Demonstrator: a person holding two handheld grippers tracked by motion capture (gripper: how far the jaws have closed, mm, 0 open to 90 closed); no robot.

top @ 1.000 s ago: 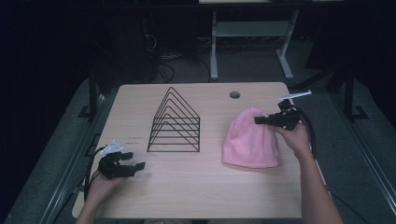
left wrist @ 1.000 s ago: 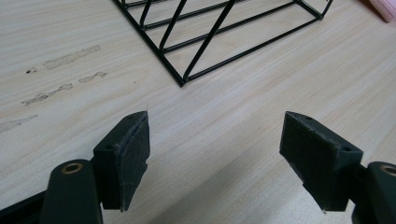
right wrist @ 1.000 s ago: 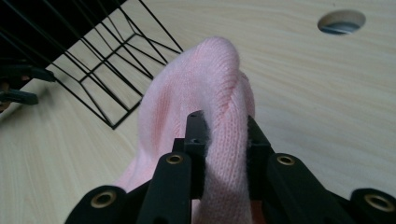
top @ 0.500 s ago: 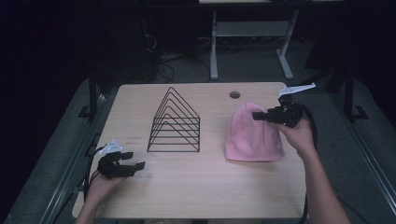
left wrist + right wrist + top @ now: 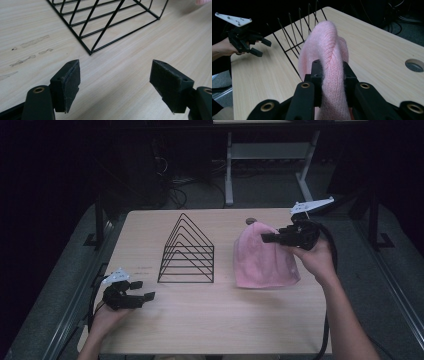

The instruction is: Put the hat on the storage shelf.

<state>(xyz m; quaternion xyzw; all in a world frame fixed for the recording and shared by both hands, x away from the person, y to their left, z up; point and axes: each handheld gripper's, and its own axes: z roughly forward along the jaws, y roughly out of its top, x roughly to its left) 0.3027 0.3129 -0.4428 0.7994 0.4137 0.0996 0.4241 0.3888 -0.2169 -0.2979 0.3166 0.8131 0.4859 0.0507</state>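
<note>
Pink knit hat (image 5: 262,262) sits on the right half of the table (image 5: 220,320), partly lifted: upper edge pulled up off the wood, lower part w/ the brim end on the tabletop. In the right gripper view the hat (image 5: 324,50) rises as a twisted fold of knit straight out from between the two black jaws, which press on it from both sides, so firm pinch, no gap betw. pads and fabric. Right gripper (image 5: 267,238) shows in the high view at the hat's upper right edge, pointing left, level w/ the table, held in the person's right hand (image 5: 312,257); grey three-cornered plate above it, cable looping down past the wrist.

Just left of the hat, apart from it: black wire rack (image 5: 186,251), row of triangle frames standing upright near table centre. In the right gripper view its wires (image 5: 294,37) stand right behind the hat. Left gripper view has the rack's near corner (image 5: 105,27) ahead of the jaws, not touching.

Left gripper (image 5: 145,292) is at the near left edge of the table, well apart from the hat, low over the wood. Jaws wide apart, nothing betw. them, bare tabletop (image 5: 117,82) in the gap. Pads (image 5: 72,80) clear of everything. Round hole (image 5: 415,65) in the table beyond the hat.
</note>
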